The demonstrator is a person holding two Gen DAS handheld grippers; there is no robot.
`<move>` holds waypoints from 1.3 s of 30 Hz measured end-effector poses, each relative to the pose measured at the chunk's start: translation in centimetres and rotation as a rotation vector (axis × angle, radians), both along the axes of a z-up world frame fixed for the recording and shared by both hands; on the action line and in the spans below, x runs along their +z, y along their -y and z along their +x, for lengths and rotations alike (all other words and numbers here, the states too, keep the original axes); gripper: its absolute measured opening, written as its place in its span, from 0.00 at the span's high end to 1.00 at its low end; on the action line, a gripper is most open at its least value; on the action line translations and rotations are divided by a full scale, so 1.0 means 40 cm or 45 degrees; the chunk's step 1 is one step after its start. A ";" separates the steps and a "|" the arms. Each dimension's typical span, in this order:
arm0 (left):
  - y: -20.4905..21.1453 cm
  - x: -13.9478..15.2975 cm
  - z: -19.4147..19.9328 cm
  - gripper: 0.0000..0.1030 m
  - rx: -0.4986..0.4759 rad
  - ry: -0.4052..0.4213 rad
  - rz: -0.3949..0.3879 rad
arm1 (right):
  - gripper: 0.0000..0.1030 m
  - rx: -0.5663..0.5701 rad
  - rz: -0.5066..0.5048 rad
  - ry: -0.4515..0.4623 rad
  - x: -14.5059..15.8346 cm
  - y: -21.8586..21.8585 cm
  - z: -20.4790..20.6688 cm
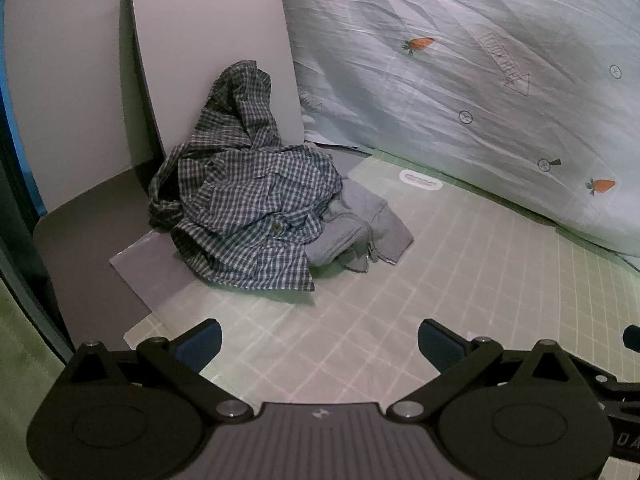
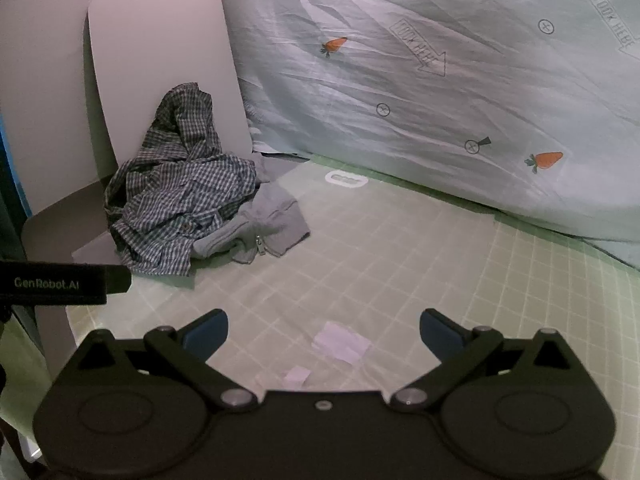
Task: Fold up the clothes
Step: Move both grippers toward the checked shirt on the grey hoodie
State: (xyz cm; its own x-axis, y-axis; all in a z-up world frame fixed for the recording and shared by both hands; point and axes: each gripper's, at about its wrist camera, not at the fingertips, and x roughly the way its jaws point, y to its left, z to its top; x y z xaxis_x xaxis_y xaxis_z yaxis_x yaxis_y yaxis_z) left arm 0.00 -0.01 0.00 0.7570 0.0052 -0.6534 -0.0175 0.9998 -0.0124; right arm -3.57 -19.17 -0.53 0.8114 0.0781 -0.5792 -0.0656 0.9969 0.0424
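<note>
A crumpled blue-and-white checked shirt (image 1: pixel 244 208) lies in a heap at the left edge of the pale green gridded mat (image 1: pixel 460 280), partly leaning on a grey board. Under its right side pokes a grey zippered garment (image 1: pixel 360 224). My left gripper (image 1: pixel 320 346) hovers open over the mat, well short of the heap, nothing between its blue pads. In the right wrist view the checked shirt (image 2: pixel 176 200) and grey garment (image 2: pixel 264 224) sit to the upper left, and my right gripper (image 2: pixel 324 334) is open above the mat (image 2: pixel 440 260).
Grey rounded boards (image 1: pixel 208 48) stand behind the heap. A light blue sheet with carrot prints (image 1: pixel 480 80) rises along the back and right. The left gripper's body (image 2: pixel 60 282) juts in at the right view's left edge. Pale patches (image 2: pixel 340 344) mark the mat.
</note>
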 end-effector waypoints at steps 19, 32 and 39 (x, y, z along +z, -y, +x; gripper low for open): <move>-0.005 -0.002 -0.001 0.00 -0.002 0.013 0.011 | 0.00 -0.016 -0.011 0.004 -0.002 -0.003 -0.008; -0.010 0.001 -0.005 0.00 -0.001 0.008 0.005 | 0.00 -0.025 -0.013 0.005 0.006 0.005 -0.010; -0.009 -0.001 -0.005 0.00 -0.003 0.005 0.006 | 0.00 -0.026 -0.010 0.005 0.003 0.009 -0.012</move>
State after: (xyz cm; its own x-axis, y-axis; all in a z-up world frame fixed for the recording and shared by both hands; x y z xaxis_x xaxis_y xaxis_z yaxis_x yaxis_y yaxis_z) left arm -0.21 0.34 -0.06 0.7594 0.0065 -0.6506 -0.0155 0.9998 -0.0081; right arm -4.06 -19.52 -0.41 0.8152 0.0567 -0.5763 -0.0453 0.9984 0.0342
